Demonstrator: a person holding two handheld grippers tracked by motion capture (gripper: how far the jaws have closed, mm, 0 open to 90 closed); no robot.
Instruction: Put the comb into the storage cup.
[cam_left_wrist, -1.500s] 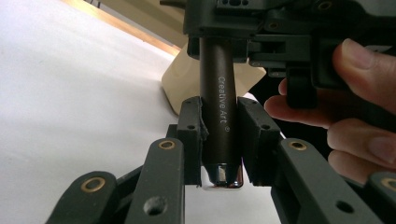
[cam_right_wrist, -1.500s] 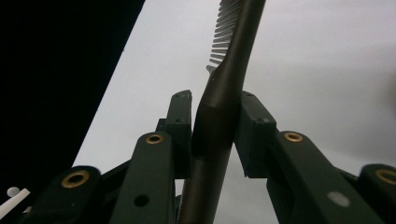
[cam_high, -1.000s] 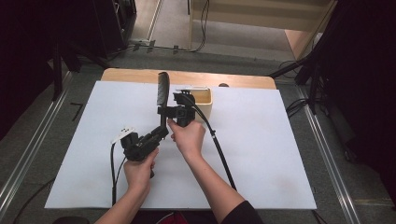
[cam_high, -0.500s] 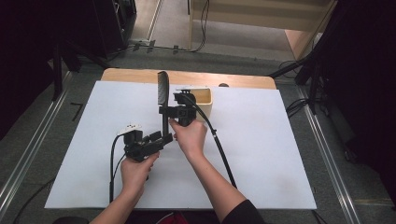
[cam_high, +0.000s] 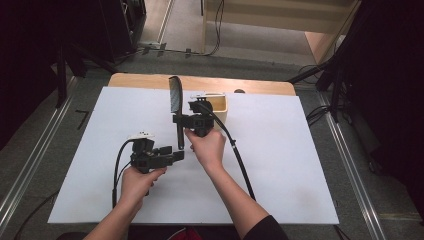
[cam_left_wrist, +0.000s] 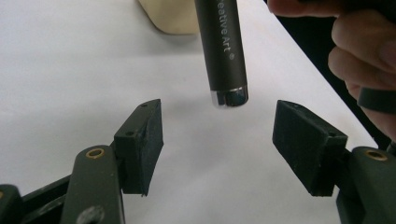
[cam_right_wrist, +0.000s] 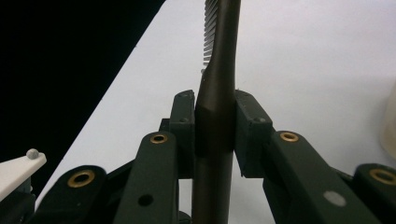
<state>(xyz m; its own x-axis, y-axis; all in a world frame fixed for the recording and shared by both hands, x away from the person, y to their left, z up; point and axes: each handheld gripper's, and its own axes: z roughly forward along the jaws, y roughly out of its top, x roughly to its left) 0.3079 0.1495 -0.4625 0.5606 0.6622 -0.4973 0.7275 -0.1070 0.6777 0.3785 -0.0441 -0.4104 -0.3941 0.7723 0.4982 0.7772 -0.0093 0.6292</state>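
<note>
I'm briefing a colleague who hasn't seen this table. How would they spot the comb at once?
On the white table sheet, look near the far middle, beside the cream container. The right claw is shut on a long dark comb held upright. Its fine teeth and printed, silver-tipped handle above the open left claw set it apart.

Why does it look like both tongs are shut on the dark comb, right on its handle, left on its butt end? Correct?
Not quite. The right tongs are shut on the comb handle, but the left tongs are open, the butt end hanging between the jaws, untouched. The left gripper view shows it.
</note>
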